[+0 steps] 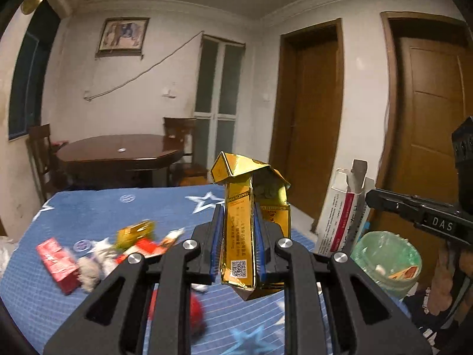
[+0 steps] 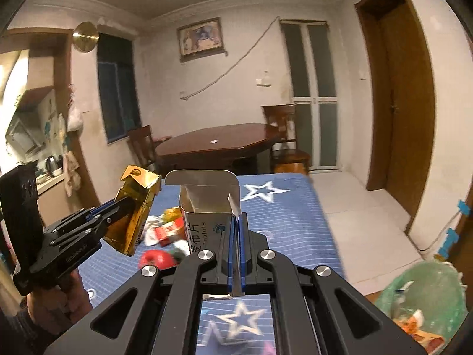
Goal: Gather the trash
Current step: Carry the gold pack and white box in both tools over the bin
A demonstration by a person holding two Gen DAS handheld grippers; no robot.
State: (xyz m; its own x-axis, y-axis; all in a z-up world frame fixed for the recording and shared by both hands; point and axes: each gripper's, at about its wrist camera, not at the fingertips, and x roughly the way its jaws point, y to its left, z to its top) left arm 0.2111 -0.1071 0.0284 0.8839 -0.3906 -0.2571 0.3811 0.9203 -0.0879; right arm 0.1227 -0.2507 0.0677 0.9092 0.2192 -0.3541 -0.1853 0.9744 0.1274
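Both tongs are clenched: left tongs [image 1: 238,236] grip a gold carton [image 1: 241,224], right tongs [image 2: 235,245] pinch a white tablet box [image 2: 207,219].

The white cardboard medicine box [image 2: 204,222] read "Tablets" beside Chinese characters. The black right gripper [image 1: 369,196] bore "DAS". The crumpled gold carton [image 1: 239,230] carried a QR code.

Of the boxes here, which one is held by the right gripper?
The white tablets box, top flap open, clamped by the right gripper. The gold box is in the left gripper; the red boxes lie on the table.
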